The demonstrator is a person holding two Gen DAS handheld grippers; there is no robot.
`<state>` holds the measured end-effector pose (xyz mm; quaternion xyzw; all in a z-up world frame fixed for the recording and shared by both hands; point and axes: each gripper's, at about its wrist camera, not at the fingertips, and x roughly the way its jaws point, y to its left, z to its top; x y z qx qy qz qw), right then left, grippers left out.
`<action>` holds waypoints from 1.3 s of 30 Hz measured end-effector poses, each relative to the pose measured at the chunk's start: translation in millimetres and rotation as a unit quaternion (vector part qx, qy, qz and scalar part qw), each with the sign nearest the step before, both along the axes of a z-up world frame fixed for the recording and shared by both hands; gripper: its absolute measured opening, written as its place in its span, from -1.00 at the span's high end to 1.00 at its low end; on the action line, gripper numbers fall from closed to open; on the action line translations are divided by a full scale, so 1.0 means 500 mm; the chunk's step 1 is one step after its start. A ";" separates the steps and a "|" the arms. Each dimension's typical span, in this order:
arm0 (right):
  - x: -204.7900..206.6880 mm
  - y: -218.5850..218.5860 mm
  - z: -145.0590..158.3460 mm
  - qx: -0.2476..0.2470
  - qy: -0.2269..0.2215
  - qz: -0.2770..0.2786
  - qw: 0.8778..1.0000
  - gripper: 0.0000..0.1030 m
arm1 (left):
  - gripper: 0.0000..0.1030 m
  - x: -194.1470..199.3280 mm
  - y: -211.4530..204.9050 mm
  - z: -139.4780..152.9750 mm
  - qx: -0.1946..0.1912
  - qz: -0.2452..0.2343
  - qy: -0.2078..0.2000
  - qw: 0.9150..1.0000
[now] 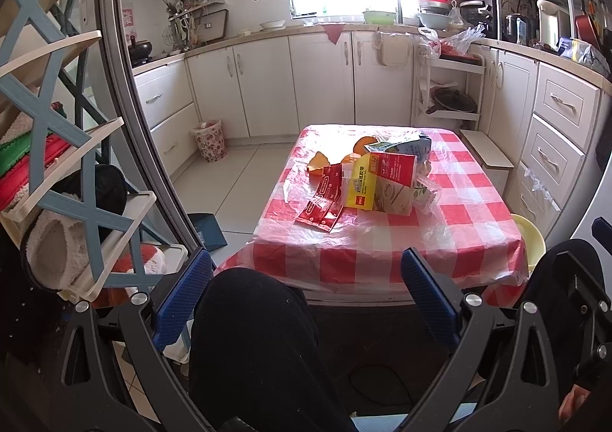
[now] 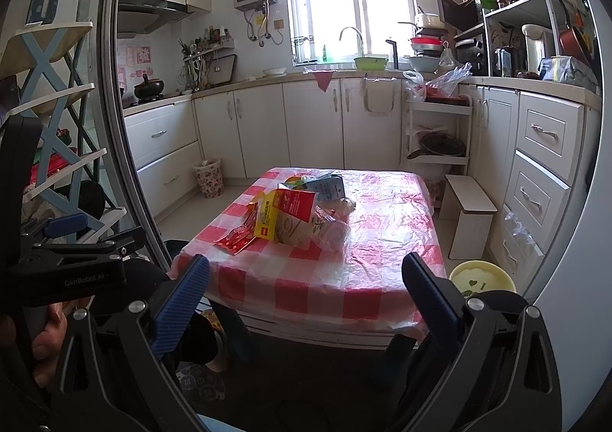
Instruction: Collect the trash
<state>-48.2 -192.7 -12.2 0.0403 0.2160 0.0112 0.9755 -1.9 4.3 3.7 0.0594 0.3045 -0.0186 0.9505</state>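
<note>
At the far left, a white shelf rack with blue crossed braces [image 1: 72, 179] is standing outside a curved door frame, holding slippers and folded cloths. Past the frame, on the kitchen floor against the white cabinets, a small floral-patterned waste basket [image 1: 209, 140] is sitting well apart from the low surface covered in a red-and-white checked cloth under clear plastic [image 1: 382, 244].

The left tongs [image 1: 309, 298] are hanging open, blue-ribbed fingers [image 1: 183, 298] spread wide, low in front of the near edge of the surface, with a person's black-clad knee [image 1: 252, 336] showing between them. The trash is lying ahead of and above them, toward the middle of the surface and nearer its left side: a flat red wrapper [image 1: 323, 198] at the left, orange peel pieces [image 1: 319, 163] behind it, a yellow-and-red packet [image 1: 363, 183] leaning on a red-and-cream carton [image 1: 396, 183], a pale blue carton [image 1: 415, 150] at the back, and crumpled clear plastic [image 1: 426, 193] at the right.

The right tongs [image 2: 306, 298] are likewise gaping open, holding nothing, hovering just short of the near edge of the surface; the pile is lying ahead and slightly left of their centre, not touching them. In the right wrist view a hand [image 2: 46, 340] is gripping the black handle of the left tool at the left margin. A round pale yellow bin [image 2: 482, 277] is sitting on the floor just beside the surface's right near corner, and a small white stool [image 2: 470, 217] is standing behind it.
</note>
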 end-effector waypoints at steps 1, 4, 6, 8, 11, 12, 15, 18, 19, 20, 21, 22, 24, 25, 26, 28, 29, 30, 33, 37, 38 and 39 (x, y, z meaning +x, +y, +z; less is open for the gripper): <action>-0.004 0.002 -0.010 0.000 0.001 0.002 1.000 -0.87 | -0.85 0.000 0.000 0.000 0.000 0.000 0.000 1.000; -0.002 0.004 -0.013 0.000 0.004 0.003 1.000 -0.87 | -0.85 0.000 0.000 0.000 0.000 0.000 0.000 1.000; -0.001 0.005 -0.015 0.000 0.006 0.003 1.000 -0.87 | -0.85 -0.001 -0.001 -0.001 0.000 0.000 0.000 1.000; -0.002 0.003 -0.014 0.001 0.007 0.003 1.000 -0.87 | -0.85 0.000 -0.001 -0.002 0.000 0.000 0.001 1.000; -0.002 0.003 -0.013 0.001 0.008 0.004 1.000 -0.87 | -0.85 0.003 0.000 -0.007 -0.001 0.000 0.003 1.000; -0.003 0.004 -0.015 0.001 0.009 0.004 1.000 -0.87 | -0.85 0.002 -0.001 -0.006 0.000 0.000 0.003 1.000; -0.002 0.001 -0.011 0.002 0.011 0.005 1.000 -0.87 | -0.85 0.004 -0.002 -0.011 -0.001 -0.001 0.005 1.000; 0.001 0.001 -0.009 0.002 0.012 0.005 1.000 -0.87 | -0.85 0.005 -0.001 -0.016 -0.002 -0.001 0.007 1.000; 0.001 0.001 -0.009 0.002 0.013 0.005 1.000 -0.87 | -0.85 0.005 -0.001 -0.015 -0.001 -0.001 0.006 1.000; 0.001 0.001 -0.009 0.002 0.014 0.006 1.000 -0.87 | -0.85 0.005 -0.001 -0.017 -0.002 -0.001 0.007 1.000; 0.002 0.001 -0.009 0.002 0.014 0.006 1.000 -0.87 | -0.85 0.005 -0.002 -0.016 -0.002 -0.001 0.007 1.000; 0.002 0.002 -0.008 0.002 0.015 0.007 1.000 -0.87 | -0.85 0.005 -0.002 -0.017 -0.003 -0.001 0.008 1.000; 0.003 0.003 -0.008 0.001 0.016 0.008 1.000 -0.87 | -0.85 0.006 -0.002 -0.018 -0.004 -0.001 0.010 1.000; 0.005 0.004 -0.008 0.001 0.017 0.009 1.000 -0.87 | -0.85 0.007 -0.002 -0.019 -0.005 -0.001 0.012 1.000; 0.006 0.005 -0.008 0.000 0.018 0.010 1.000 -0.87 | -0.85 0.009 -0.002 -0.020 -0.006 -0.001 0.013 1.000; 0.008 0.007 -0.008 0.000 0.021 0.013 1.000 -0.87 | -0.85 0.011 0.000 -0.021 -0.008 -0.001 0.016 1.000; 0.009 0.007 -0.010 -0.001 0.022 0.014 1.000 -0.87 | -0.85 0.012 0.000 -0.023 -0.009 0.000 0.018 1.000; 0.010 0.008 -0.010 -0.002 0.023 0.015 1.000 -0.87 | -0.85 0.013 0.002 -0.022 -0.010 0.000 0.019 1.000; 0.015 0.010 -0.013 -0.001 0.028 0.020 0.999 -0.87 | -0.85 0.018 0.007 -0.022 -0.014 0.001 0.024 1.000; 0.030 0.008 -0.011 -0.005 0.032 0.032 0.999 -0.87 | -0.85 0.037 0.019 -0.026 -0.020 0.010 0.032 0.999; 0.037 0.008 -0.012 -0.009 0.031 0.034 0.999 -0.87 | -0.85 0.046 0.022 -0.029 -0.024 0.011 0.035 0.999; 0.046 0.006 -0.012 -0.012 0.030 0.036 0.999 -0.87 | -0.85 0.059 0.025 -0.033 -0.028 0.012 0.040 0.999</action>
